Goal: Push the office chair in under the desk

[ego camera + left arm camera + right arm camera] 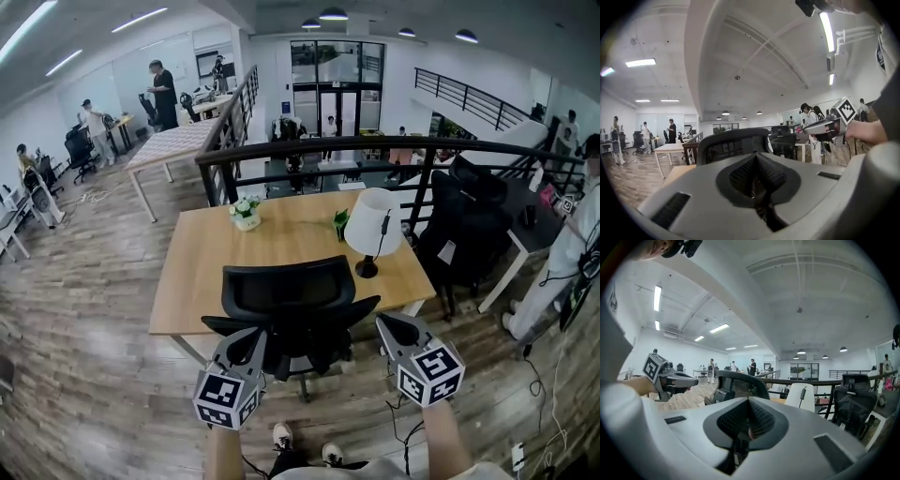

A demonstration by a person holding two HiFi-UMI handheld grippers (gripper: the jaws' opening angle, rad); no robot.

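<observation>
Head view, looking steeply down. The office chair [295, 305], black with a mesh back, stands at the near edge of the wooden tabletop [192, 272], its back turned toward the person and its armrests reaching toward the tabletop. How far the seat sits beneath the tabletop cannot be told. The left tongs [251, 337] are held at the chair's left rear, near the left armrest. The right tongs [388, 324] are just beside the right armrest. Whether either touches the chair cannot be told. In the left and right gripper views, both pairs of tongs are pressed together with nothing between them, and the chair back rises beyond their tips. On the tabletop stand a white lamp [372, 230] at the right and a small pot of white flowers [246, 214] at the far edge. A dark railing [375, 143] runs behind the tabletop. A second black chair [466, 225] stands to the right. The person's shoes [281, 434] rest on the wooden floor [84, 309].
</observation>
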